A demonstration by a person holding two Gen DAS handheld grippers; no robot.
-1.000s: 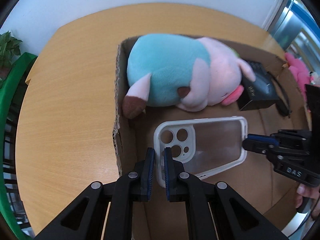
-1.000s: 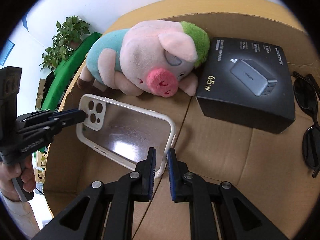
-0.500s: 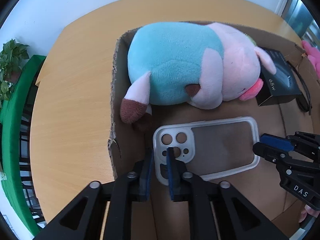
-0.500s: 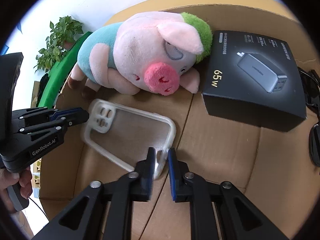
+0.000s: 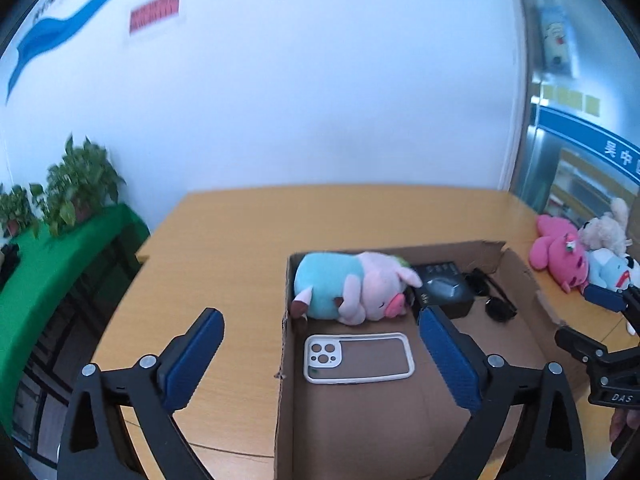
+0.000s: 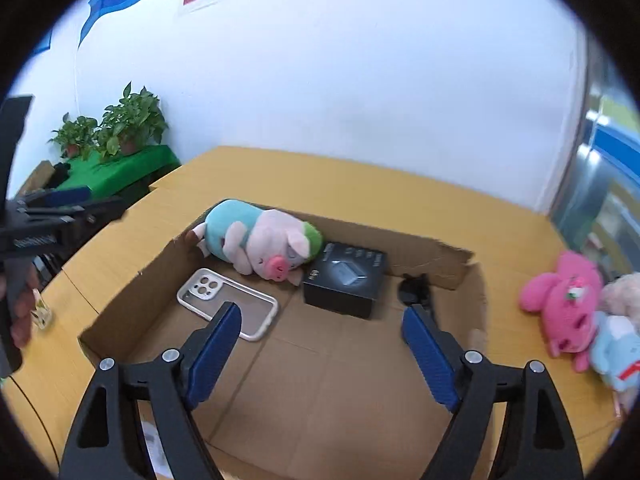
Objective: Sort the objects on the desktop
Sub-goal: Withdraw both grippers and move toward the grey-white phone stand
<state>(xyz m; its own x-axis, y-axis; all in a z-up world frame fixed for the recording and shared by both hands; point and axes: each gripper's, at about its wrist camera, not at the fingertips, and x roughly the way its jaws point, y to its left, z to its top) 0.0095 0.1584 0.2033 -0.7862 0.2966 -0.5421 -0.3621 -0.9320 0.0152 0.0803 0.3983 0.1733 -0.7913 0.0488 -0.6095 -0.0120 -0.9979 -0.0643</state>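
Note:
A clear phone case (image 5: 358, 358) (image 6: 228, 304) lies flat on the floor of the open cardboard box (image 5: 524, 276) (image 6: 120, 308). Behind it in the box lie a pink and teal pig plush (image 5: 352, 292) (image 6: 260, 244), a black charger box (image 5: 444, 294) (image 6: 346, 282) and dark sunglasses (image 5: 494, 296) (image 6: 416, 292). My left gripper (image 5: 320, 322) is open and empty, raised above the box's left wall. My right gripper (image 6: 320, 314) is open and empty above the box's front part.
The box stands on a round wooden table (image 5: 224, 248) (image 6: 360, 184). Pink, cream and blue plush toys (image 5: 560, 252) (image 6: 568, 300) lie on the table right of the box. Potted plants (image 6: 120, 124) on a green-covered stand are at far left.
Both grippers let go of the phone case, opened wide and pulled up and back from the box. The case now lies flat on the box floor.

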